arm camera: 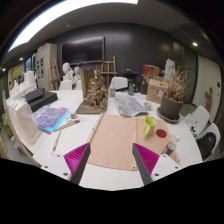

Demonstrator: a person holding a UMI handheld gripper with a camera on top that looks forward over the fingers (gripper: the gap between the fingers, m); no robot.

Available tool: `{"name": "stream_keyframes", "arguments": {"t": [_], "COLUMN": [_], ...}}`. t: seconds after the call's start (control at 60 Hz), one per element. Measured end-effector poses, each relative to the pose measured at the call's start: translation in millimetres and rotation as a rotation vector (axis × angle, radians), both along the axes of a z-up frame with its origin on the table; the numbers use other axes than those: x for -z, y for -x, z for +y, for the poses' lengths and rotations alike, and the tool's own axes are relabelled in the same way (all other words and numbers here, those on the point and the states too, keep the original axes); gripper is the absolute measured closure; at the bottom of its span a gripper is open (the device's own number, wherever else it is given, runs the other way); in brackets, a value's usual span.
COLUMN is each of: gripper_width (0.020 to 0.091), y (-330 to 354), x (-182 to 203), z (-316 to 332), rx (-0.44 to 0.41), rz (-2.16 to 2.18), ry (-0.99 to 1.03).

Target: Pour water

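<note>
Fingers (111, 160) spread wide, holding nothing | brown mat (118, 140) between | green cup (149, 126) beyond

This looks like a shared office or studio workroom. A long white table (108, 172) fills the lower half of the frame, strewn with a tan paper sheet (113, 138), printed papers (130, 104) and a small wooden model (95, 96). A dark wall-mounted screen (82, 50) hangs at upper left, under a bright ceiling strip light (70, 10).
</note>
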State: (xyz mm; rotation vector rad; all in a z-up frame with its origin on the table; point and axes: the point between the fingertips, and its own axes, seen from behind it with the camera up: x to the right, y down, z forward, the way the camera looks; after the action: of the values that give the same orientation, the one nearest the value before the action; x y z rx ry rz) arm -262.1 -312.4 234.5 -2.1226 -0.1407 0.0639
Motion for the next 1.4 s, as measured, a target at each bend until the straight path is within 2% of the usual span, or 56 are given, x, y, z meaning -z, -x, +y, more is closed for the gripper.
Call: {"name": "stream_keyframes", "arguments": {"t": [0.167,0.5,0.917,0.967,1.0,1.15,1.233,1.4], "gripper_width": [0.0243,0.0242,0.0251,0.0288,0.0339,0.0664,0.0692,0.0825], "y": [-41,-207,-289,-290,-291,-298,-295,-292], "x": [20,102,181,187,190,185,186,185], "z": [3,15,111,119,124,142,142,144], "rx": [0.066,0.234,0.312,0.306,0.302,0.292,0.282,0.267], "rz": [-0.001,-0.08,-0.004,0.011,0.016,0.007,0.004,-0.007], "ry": [0.01,-0.038,-0.112,-0.115,-0.121,-0.174,-0.175,-0.181]}}
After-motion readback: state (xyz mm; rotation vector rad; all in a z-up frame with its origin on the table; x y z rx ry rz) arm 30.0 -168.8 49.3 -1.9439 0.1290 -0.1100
